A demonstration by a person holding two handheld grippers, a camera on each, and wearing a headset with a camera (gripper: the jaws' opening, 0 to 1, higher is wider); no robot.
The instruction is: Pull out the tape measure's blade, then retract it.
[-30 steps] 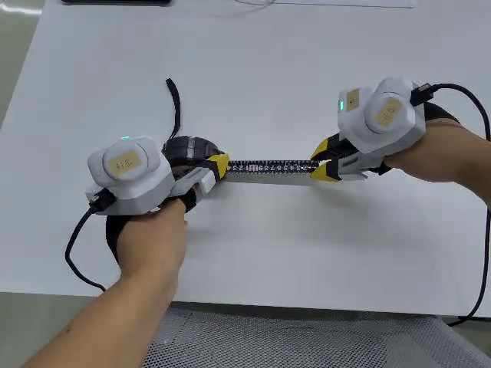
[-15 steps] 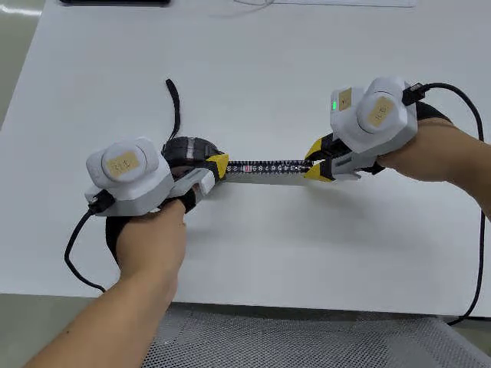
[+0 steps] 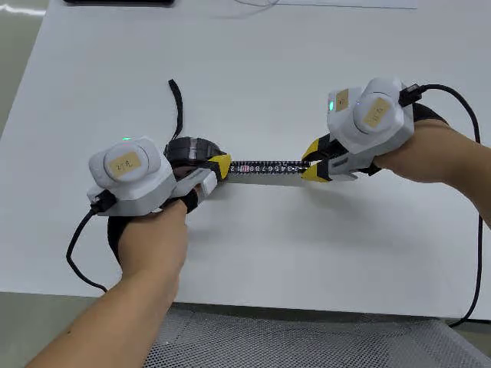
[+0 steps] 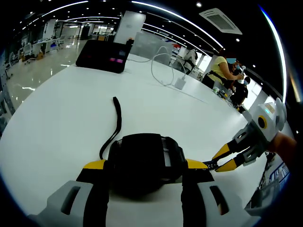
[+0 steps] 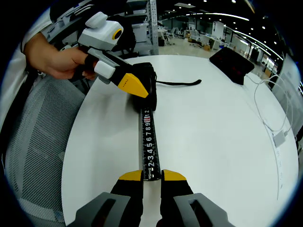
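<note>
A black tape measure case (image 3: pixel 190 150) sits on the white table (image 3: pixel 253 69), with its black wrist strap (image 3: pixel 176 103) trailing away from me. My left gripper (image 3: pixel 207 170) is shut on the case (image 4: pixel 144 161), one yellow-tipped finger on each side. The dark numbered blade (image 3: pixel 268 165) runs out of the case to the right. My right gripper (image 3: pixel 313 162) is shut on the blade's end (image 5: pixel 150 176); the blade (image 5: pixel 147 142) stretches back to the case (image 5: pixel 144 78) and the left gripper (image 5: pixel 130 84).
A dark tablet-like device (image 4: pixel 105 56) and a white cable with an adapter (image 4: pixel 179 83) lie at the table's far side. A mesh chair seat (image 3: pixel 307 341) is below the near edge. A black cable (image 3: pixel 83 253) hangs off the left gripper.
The right gripper has moved left toward the case with the blade end in it, so less blade is out. The left gripper and the case have stayed put.
</note>
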